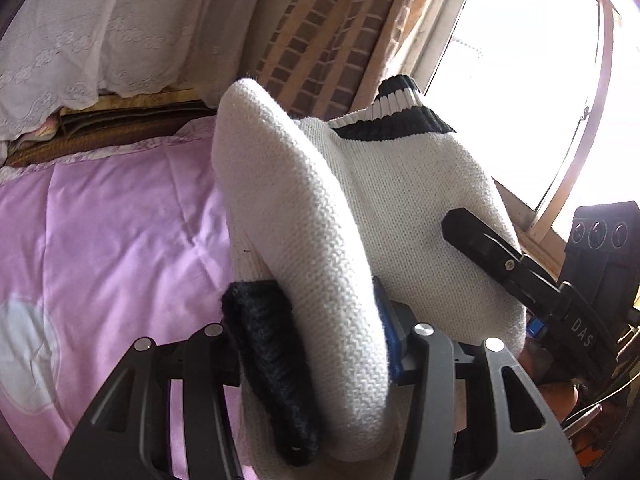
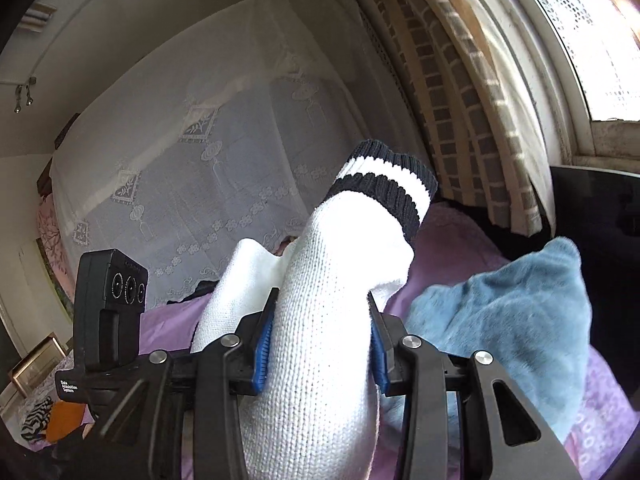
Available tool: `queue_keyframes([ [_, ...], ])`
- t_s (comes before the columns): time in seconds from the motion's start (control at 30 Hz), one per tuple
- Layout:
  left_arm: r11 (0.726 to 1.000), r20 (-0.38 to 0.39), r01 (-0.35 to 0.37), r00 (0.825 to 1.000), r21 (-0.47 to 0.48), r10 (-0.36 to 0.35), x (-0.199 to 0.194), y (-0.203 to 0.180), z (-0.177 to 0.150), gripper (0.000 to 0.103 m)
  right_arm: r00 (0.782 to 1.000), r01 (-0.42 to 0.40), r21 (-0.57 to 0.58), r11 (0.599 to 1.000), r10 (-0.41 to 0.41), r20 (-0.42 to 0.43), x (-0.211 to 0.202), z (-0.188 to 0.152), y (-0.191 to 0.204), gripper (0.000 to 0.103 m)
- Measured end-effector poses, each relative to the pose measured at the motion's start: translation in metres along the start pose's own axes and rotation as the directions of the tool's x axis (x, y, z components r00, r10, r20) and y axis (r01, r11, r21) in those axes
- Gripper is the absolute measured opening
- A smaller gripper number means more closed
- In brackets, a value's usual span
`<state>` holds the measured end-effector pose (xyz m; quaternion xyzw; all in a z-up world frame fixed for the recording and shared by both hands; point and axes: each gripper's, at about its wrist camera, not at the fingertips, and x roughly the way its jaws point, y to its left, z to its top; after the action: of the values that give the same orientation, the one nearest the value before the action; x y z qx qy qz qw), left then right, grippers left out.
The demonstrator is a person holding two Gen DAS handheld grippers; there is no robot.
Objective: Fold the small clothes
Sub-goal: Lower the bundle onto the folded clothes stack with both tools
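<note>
A small white knit garment (image 1: 400, 184) with navy ribbed trim hangs bunched in the air above the bed. My left gripper (image 1: 316, 320) is shut on one thick fold of it, with a navy hem (image 1: 272, 364) draped over the left jaw. In the right wrist view my right gripper (image 2: 322, 320) is shut on another part of the garment (image 2: 320, 360), its blue pads (image 2: 262, 344) pressing both sides. A navy and white striped cuff (image 2: 384, 188) sticks up beyond the jaws. One black finger (image 1: 488, 248) of the right gripper lies against the knit in the left wrist view.
A lilac quilt (image 1: 100, 220) covers the bed below. White lace netting (image 2: 200, 160) hangs behind it, a checked curtain (image 1: 320, 40) and a bright window (image 1: 520, 60) to the right. A blue fleece cloth (image 2: 500, 320) lies on the bed. More clothes (image 2: 48, 428) lie at the lower left.
</note>
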<state>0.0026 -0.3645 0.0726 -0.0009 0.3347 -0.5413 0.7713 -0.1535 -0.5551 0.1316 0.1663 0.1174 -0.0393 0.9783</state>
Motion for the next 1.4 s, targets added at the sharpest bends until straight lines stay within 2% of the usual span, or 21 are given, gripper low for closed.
queue_keyframes([
  [0.1,0.999,-0.015,0.019,1.0,0.03,-0.019,0.026,-0.025,0.023,0.047,0.999,0.043,0.031,0.999,-0.044,0.026,-0.012,0.02,-0.03,0.039],
  [0.2,0.998,-0.057,0.031,0.998,0.052,-0.028,0.06,-0.043,0.033,0.047,0.994,0.104,0.069,0.992,-0.107,0.032,-0.019,0.025,-0.063,0.039],
  [0.3,0.999,-0.132,0.018,0.991,0.04,-0.012,0.101,-0.045,0.028,0.047,0.984,0.177,0.13,0.976,-0.179,-0.001,-0.014,0.012,-0.102,0.039],
  [0.33,0.999,-0.159,0.0,0.987,0.041,0.006,0.116,-0.045,0.023,0.047,0.975,0.22,0.141,0.965,-0.218,-0.03,-0.008,0.004,-0.114,0.039],
  [0.4,0.997,-0.166,-0.046,0.985,0.062,0.056,0.135,-0.043,0.012,0.048,0.951,0.306,0.144,0.941,-0.295,-0.098,0.007,-0.016,-0.139,0.04],
  [0.43,0.996,-0.163,-0.057,0.984,0.07,0.068,0.14,-0.042,0.009,0.05,0.947,0.314,0.159,0.936,-0.299,-0.114,0.013,-0.026,-0.152,0.041],
  [0.5,0.997,-0.16,-0.048,0.985,0.061,0.058,0.142,-0.038,0.004,0.053,0.957,0.287,0.195,0.938,-0.271,-0.108,0.015,-0.037,-0.166,0.043],
  [0.57,0.997,-0.153,-0.049,0.987,0.055,0.057,0.141,-0.036,0.003,0.06,0.957,0.289,0.199,0.936,-0.273,-0.101,0.013,-0.037,-0.166,0.043],
  [0.7,0.995,-0.14,-0.076,0.987,0.06,0.084,0.137,-0.037,0.002,0.065,0.953,0.299,0.177,0.938,-0.285,-0.1,0.013,-0.036,-0.16,0.045],
  [0.87,0.984,-0.093,-0.151,0.983,0.094,0.16,0.117,-0.039,0.003,0.071,0.935,0.349,0.119,0.929,-0.336,-0.116,0.011,-0.022,-0.146,0.057],
  [0.97,0.959,-0.028,-0.237,0.969,0.155,0.244,0.103,-0.046,-0.003,0.08,0.927,0.369,0.089,0.925,-0.359,-0.111,0.004,-0.02,-0.134,0.059],
  [1.07,0.937,0.022,-0.294,0.955,0.189,0.295,0.09,-0.049,-0.012,0.083,0.92,0.387,0.072,0.919,-0.379,-0.1,-0.004,-0.017,-0.126,0.059],
  [1.2,0.92,0.086,-0.338,0.941,0.198,0.327,0.071,-0.048,-0.022,0.088,0.914,0.403,0.065,0.913,-0.398,-0.081,-0.023,-0.017,-0.114,0.066],
  [1.33,0.917,0.14,-0.351,0.934,0.189,0.328,0.05,-0.046,-0.033,0.091,0.911,0.41,0.055,0.91,-0.407,-0.058,-0.042,-0.02,-0.098,0.072],
  [1.4,0.912,0.17,-0.368,0.925,0.181,0.339,0.04,-0.044,-0.038,0.091,0.912,0.409,0.049,0.911,-0.406,-0.057,-0.047,-0.024,-0.089,0.074],
])
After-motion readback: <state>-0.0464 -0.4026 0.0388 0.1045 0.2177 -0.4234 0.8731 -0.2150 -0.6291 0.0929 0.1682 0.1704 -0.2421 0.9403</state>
